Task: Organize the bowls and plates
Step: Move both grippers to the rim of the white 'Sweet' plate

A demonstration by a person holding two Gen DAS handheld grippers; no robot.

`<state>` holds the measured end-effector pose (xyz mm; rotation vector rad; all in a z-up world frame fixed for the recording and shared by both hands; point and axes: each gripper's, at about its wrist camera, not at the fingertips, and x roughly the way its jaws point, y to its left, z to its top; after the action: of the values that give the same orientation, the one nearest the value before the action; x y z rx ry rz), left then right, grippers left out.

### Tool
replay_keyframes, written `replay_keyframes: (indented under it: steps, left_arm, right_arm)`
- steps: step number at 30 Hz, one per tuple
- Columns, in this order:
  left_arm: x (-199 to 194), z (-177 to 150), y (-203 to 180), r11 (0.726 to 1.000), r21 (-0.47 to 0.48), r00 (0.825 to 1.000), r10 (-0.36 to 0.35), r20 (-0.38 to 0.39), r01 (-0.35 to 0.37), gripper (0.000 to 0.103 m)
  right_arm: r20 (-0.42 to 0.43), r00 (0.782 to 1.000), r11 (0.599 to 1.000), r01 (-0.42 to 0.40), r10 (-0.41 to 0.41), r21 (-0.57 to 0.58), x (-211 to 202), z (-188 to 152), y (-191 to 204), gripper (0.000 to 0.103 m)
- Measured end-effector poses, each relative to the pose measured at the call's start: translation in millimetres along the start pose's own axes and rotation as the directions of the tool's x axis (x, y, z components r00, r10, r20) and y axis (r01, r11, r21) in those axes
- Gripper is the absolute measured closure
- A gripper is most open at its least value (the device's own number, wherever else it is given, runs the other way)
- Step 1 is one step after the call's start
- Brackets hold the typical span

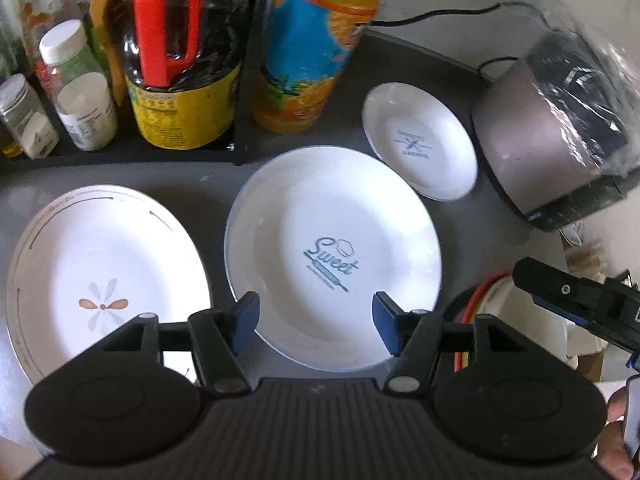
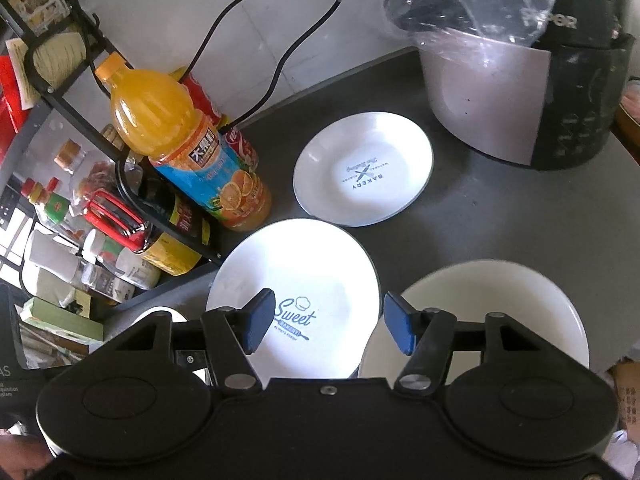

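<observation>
A white "Sweet" plate lies on the dark counter, and shows in the right wrist view too. A smaller white "Bakery" plate lies behind it to the right. A white plate with a flower pattern lies at the left. A cream bowl sits at the right, its red-rimmed edge partly hidden. My left gripper is open above the near rim of the Sweet plate. My right gripper is open, above the gap between the Sweet plate and the bowl; it shows in the left wrist view.
An orange juice bottle and a black rack of condiment bottles stand at the back left. A rice cooker covered in plastic stands at the back right. Black cables run along the wall.
</observation>
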<state>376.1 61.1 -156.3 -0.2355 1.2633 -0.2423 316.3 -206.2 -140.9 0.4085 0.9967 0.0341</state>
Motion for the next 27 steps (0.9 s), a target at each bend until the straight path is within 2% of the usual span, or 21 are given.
replay_keyframes:
  steps: [9, 18, 24, 27]
  left_arm:
    - [14, 7, 9, 0.991, -0.132, 0.999, 0.037, 0.014, -0.035, 0.042]
    - [27, 9, 24, 0.963, -0.257, 0.996, 0.091, 0.02, -0.083, 0.042]
    - [32, 5, 38, 0.938, -0.34, 0.997, 0.081, 0.008, -0.073, 0.042]
    - [34, 2, 44, 0.924, -0.377, 0.998, 0.066, 0.008, -0.058, 0.043]
  right_arm:
    - [-0.064, 0.997, 0.997, -0.038, 0.033, -0.07, 27, 24, -5, 0.043]
    - [-0.142, 0.988, 0.992, -0.078, 0.063, -0.103, 57, 43, -11, 0.043]
    - [-0.203, 0.978, 0.99, -0.078, 0.053, -0.113, 75, 47, -14, 0.044]
    - [-0.233, 0.971, 0.989, -0.083, 0.053, -0.122, 83, 47, -15, 0.047]
